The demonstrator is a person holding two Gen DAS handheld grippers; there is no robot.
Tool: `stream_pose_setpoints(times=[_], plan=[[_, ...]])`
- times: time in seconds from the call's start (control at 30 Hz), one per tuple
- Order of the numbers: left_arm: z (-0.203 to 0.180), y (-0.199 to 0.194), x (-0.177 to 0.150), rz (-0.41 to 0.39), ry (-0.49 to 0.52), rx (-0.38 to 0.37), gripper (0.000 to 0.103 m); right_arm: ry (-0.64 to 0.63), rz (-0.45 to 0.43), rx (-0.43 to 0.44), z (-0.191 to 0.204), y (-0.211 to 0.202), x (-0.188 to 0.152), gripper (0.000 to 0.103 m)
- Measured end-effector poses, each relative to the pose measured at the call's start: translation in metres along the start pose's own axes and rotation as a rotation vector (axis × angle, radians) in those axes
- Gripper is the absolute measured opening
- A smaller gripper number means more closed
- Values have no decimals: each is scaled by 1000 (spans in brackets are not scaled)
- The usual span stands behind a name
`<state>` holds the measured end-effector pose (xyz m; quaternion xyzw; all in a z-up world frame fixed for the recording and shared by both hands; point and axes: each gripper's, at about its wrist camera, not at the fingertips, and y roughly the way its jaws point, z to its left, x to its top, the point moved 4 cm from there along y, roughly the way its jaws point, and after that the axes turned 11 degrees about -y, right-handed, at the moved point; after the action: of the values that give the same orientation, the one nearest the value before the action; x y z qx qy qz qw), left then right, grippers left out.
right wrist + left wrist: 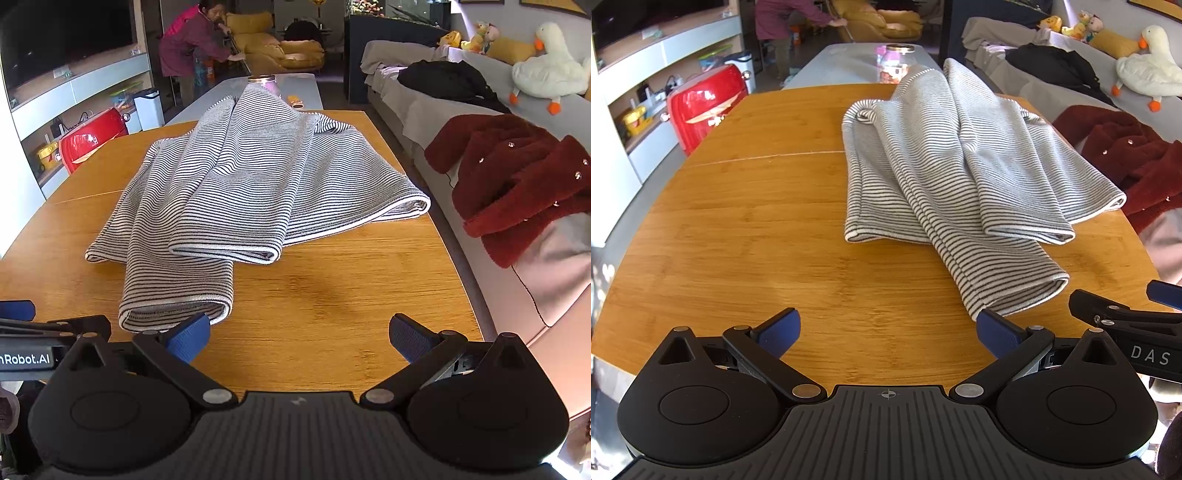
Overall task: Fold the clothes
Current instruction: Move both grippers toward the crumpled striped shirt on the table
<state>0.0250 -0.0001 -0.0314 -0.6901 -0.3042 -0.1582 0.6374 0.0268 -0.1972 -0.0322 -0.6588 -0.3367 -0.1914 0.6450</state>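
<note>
Both the left gripper [888, 330] and right gripper [299, 334] hover, jaws wide and empty, before the striped garment [236, 184] on the worktop [738, 240].

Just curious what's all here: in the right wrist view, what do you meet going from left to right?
Red rounded case → grey-and-white striped garment on the wooden table → dark red fluffy jacket → white plush goose.
</note>
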Motion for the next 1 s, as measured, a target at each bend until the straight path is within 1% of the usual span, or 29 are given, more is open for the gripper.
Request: stream_pose_setpoints(times=[0.27,0.37,0.53,0.77,1.0], plan=[[0,2,1,-3,-10,-15,103,-13,16,1,3,2,1,103],[3,2,7,-1,-17,-27,103,-24,25,-3,4,3,0,103],[6,4,13,7,-8,-14,103,-27,10,-5,1,2,2,103],[2,2,15,3,-6,-27,103,-25,-1,8,0,2,7,103],[2,4,17,9,-14,-38,103,-18,6,19,0,6,7,103]])
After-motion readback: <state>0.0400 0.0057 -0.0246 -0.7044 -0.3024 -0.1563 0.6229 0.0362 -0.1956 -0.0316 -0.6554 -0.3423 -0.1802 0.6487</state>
